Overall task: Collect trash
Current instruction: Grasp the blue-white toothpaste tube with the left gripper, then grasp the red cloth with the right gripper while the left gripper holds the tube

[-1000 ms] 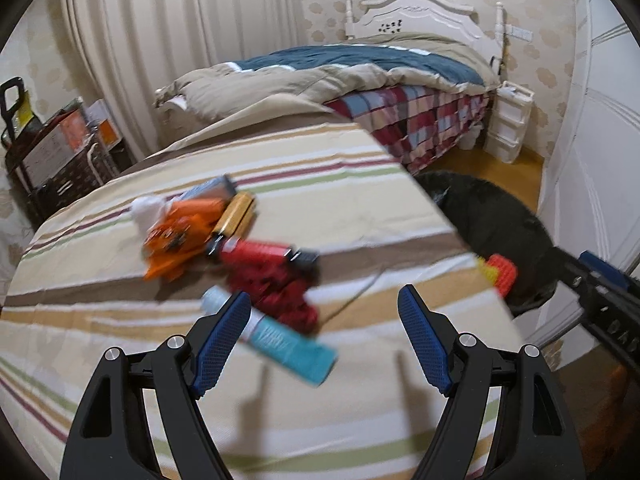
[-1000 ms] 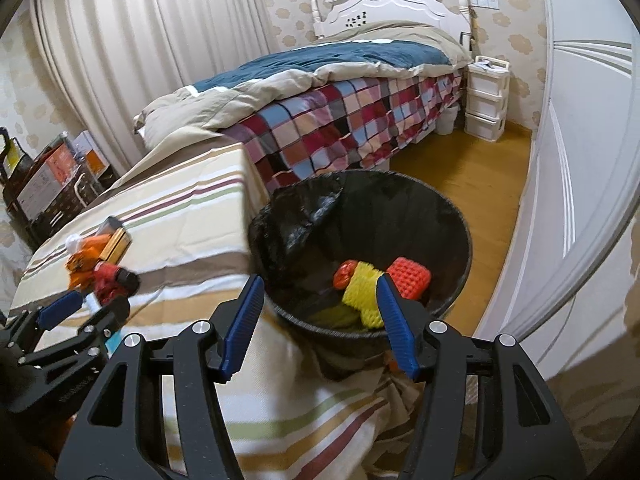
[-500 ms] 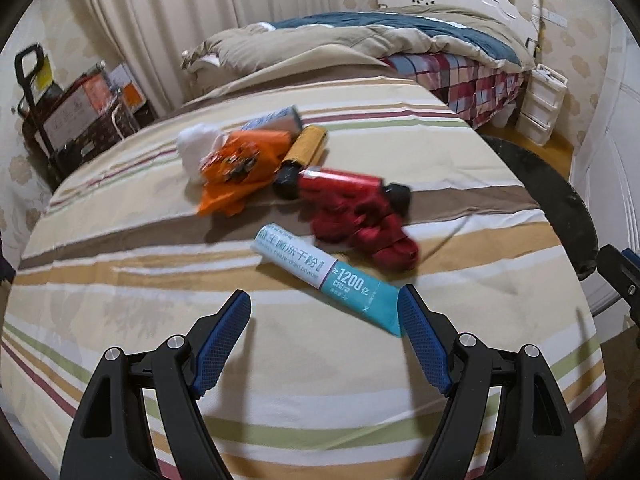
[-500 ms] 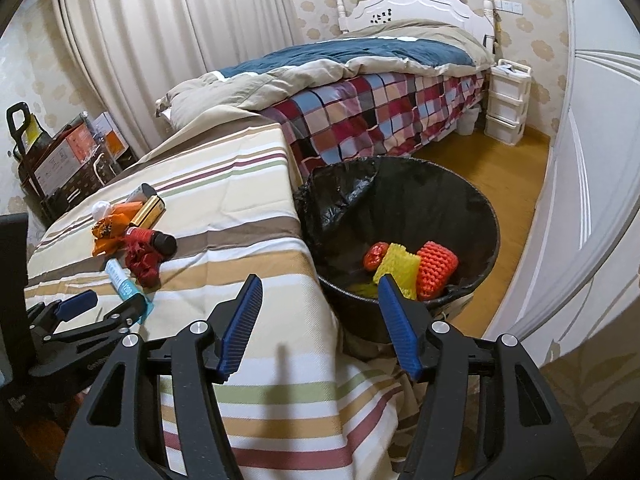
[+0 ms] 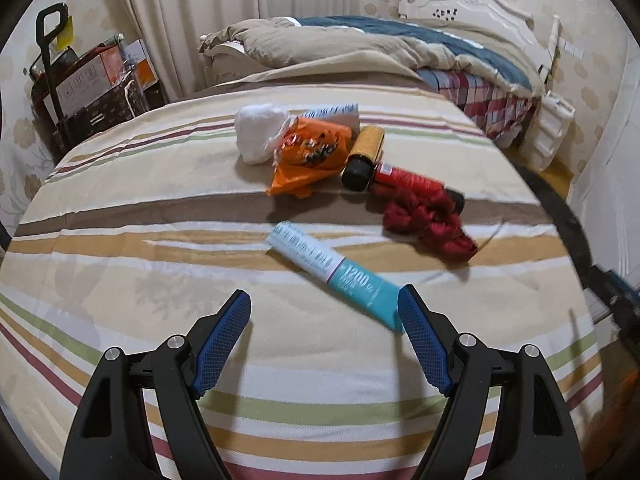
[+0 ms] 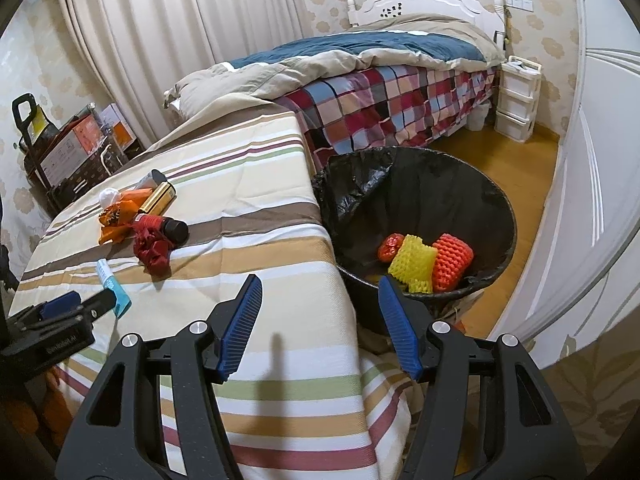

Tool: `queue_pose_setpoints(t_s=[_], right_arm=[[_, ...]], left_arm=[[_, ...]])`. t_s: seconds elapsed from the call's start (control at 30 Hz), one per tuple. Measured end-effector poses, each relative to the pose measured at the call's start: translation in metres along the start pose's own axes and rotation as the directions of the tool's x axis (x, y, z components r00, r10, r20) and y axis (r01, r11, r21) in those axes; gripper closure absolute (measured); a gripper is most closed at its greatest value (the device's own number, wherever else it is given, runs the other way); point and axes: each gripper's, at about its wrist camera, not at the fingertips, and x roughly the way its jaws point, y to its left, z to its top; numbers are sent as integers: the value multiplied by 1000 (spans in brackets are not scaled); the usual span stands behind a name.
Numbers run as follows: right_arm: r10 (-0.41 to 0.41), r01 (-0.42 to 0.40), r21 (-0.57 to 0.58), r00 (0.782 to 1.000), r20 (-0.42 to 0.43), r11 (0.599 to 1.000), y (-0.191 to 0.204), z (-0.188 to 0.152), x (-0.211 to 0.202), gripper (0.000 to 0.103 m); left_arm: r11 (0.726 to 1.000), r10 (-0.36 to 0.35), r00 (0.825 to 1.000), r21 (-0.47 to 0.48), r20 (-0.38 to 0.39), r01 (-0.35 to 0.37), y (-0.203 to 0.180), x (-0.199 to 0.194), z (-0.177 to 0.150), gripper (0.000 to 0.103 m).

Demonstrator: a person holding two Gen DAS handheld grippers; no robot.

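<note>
Left claw [image 5: 324,312] hangs released over the striped table [image 5: 120,216], jaws wide, nothing between them. The white-and-teal tube [image 5: 336,276] lies flat and slantwise just ahead of it, its teal end right beside the right-hand pad, apart from it as far as the view tells. That wide spread suits a tube lying crosswise; my reading is that this is the next piece to go.

Further ahead of the left claw sits the rest of the litter, bunched: a white wad [image 5: 258,136], an orange wrapper [image 5: 310,156] leaning on it, a yellow cylinder with a black cap [image 5: 366,156], and a crumpled red wrapper [image 5: 424,216] off to the right.

Right claw [image 6: 320,322] also stands released and empty, about half spread, poised over the table's near corner. Just ahead and right of it is the black-lined bin [image 6: 496,204], set low against the table edge, likely so litter drops straight in. It already holds red, yellow and orange foam nets [image 6: 428,260].

Surface: cloth in tan, green and maroon stripes, draped over the edge. Room: a bed [image 6: 384,80] with checked cover beyond, pale curtains, white drawers, wood floor.
</note>
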Motion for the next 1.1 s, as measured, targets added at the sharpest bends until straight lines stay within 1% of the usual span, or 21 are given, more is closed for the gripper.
queue_pose_setpoints(t_s=[0.03,0.13,0.17,0.23,0.27,0.37,0.5,0.63,0.73,0.77,0.83,0.87,0.93,0.97,1.03,1.1], right_arm=[[0,0,-1,1000,0,1000,1,0,0,44],[2,-2,-3,1000,-3,1000,2,0,1,44],[2,-2,-4,1000,-4,1000,2,0,1,44],[3,-3,-5,1000,-5,1000,3,0,2,44],[4,-4,-7,1000,-5,1000,4,0,2,44],[10,-10,-12,1000,-3,1000,7,0,2,44],[21,-21,-22,1000,-6,1000,11,-1,2,44],[28,-28,-29,1000,-11,999,15,-3,3,44],[32,-33,-32,999,-16,999,18,-3,4,44],[33,-34,-36,999,-18,999,19,-4,4,44],[36,-37,-46,999,-21,998,23,-4,5,44],[37,-38,-49,999,-22,998,24,-4,5,44],[41,-43,-59,999,-23,997,29,-3,5,44],[43,-44,-63,999,-24,997,30,-4,5,44],[48,-50,-75,998,-28,996,36,-3,6,44],[54,-57,-89,998,-34,994,42,-3,8,44]], left_arm=[[1000,-4,1000,3,1,4,-1,0,1,27],[1000,24,1000,10,8,-24,-7,5,6,27],[998,56,998,12,9,-56,-8,11,8,27],[998,68,997,11,-21,-68,-6,17,9,27],[998,58,998,8,-37,-58,-4,19,9,27],[999,48,998,14,-44,-48,0,16,6,27],[1000,7,999,2,-51,-6,15,11,-3,27],[1000,-17,999,-5,-44,17,27,6,-7,27],[999,-35,998,-16,-43,35,27,7,-4,27],[999,-39,998,-11,-41,38,25,8,-2,29],[1000,-24,999,15,-25,25,20,10,0,41],[1000,-18,1000,24,-20,18,19,11,1,44],[999,-15,1000,47,-6,15,17,10,1,60],[999,-15,1000,52,-2,15,18,10,1,63],[998,-25,1000,60,11,25,20,9,0,78],[998,-49,999,48,15,48,25,9,0,80]])
